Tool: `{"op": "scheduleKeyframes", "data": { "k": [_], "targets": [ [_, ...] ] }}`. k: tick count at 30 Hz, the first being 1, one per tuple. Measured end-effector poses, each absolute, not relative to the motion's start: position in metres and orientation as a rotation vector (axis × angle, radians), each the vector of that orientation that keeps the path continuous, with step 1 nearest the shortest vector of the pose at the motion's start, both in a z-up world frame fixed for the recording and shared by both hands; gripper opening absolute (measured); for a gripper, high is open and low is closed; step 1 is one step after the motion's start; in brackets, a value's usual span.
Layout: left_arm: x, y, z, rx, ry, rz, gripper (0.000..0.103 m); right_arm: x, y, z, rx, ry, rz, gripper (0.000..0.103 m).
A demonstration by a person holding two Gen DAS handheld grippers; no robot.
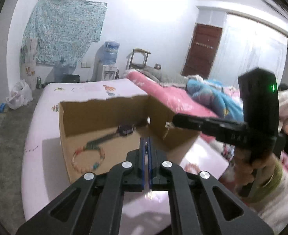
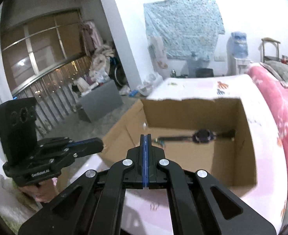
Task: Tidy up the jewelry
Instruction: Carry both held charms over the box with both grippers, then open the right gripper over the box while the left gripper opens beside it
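Note:
An open cardboard box (image 1: 112, 117) stands on a pink table (image 1: 38, 137). Inside lie a dark wristwatch (image 1: 125, 129) and a colourful beaded bracelet (image 1: 88, 159). My left gripper (image 1: 147, 140) hangs over the box's near edge with its jaws shut on something thin and pale that dangles below; I cannot tell what it is. My right gripper (image 2: 145, 136) is shut with nothing visible between its pads in its own view; from the left wrist view it (image 1: 172, 120) carries a small pale chain piece (image 1: 168, 126) at its tip, over the box's right wall. The watch (image 2: 202, 136) also shows in the right wrist view.
A bed with a pink blanket (image 1: 171, 96) runs along the table's right side. A water dispenser (image 1: 108, 62), a chair (image 1: 139, 58) and bags (image 1: 19, 95) stand by the far wall. A grey box (image 2: 101, 99) sits on the floor.

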State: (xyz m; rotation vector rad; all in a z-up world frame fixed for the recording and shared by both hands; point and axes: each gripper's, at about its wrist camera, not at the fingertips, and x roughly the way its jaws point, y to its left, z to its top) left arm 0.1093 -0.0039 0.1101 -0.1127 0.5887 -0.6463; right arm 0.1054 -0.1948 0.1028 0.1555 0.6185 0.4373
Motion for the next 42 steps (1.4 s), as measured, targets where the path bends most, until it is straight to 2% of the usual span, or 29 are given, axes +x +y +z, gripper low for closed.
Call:
{"op": "scheduleKeyframes", "data": {
  "k": [7,15,19,23,27,30,33,36,39,42],
  "targets": [
    [0.190,-0.015,0.099,-0.183,0.772,-0.600,0.002,0.181,-0.215,0.090,0.242,0.802,0.433,0.000],
    [0.238,-0.037,0.071,-0.175,0.968,-0.565,0.003,0.223,-0.210,0.057,0.184,0.989,0.366,0.000],
    [0.251,-0.042,0.056,-0.185,1.040,-0.531,0.003,0.225,-0.215,0.050,0.187,1.015,0.325,0.003],
    [0.251,-0.038,0.052,-0.195,1.050,-0.508,0.012,0.223,-0.225,0.050,0.214,1.008,0.305,0.009],
    [0.248,-0.037,0.055,-0.190,1.033,-0.496,0.016,0.217,-0.232,0.058,0.207,0.976,0.285,0.013],
    [0.244,-0.032,0.061,-0.199,1.017,-0.484,0.020,0.214,-0.235,0.065,0.198,0.952,0.270,0.018],
    [0.243,-0.031,0.065,-0.197,1.001,-0.469,0.024,0.207,-0.238,0.073,0.192,0.922,0.253,0.031],
    [0.233,-0.025,0.071,-0.188,0.985,-0.459,0.033,0.195,-0.241,0.082,0.204,0.891,0.242,0.043],
    [0.220,-0.021,0.077,-0.162,0.958,-0.452,0.046,0.179,-0.243,0.091,0.230,0.848,0.246,0.057],
    [0.202,-0.016,0.085,-0.130,0.922,-0.453,0.059,0.158,-0.242,0.098,0.258,0.804,0.252,0.065]
  ]
}}
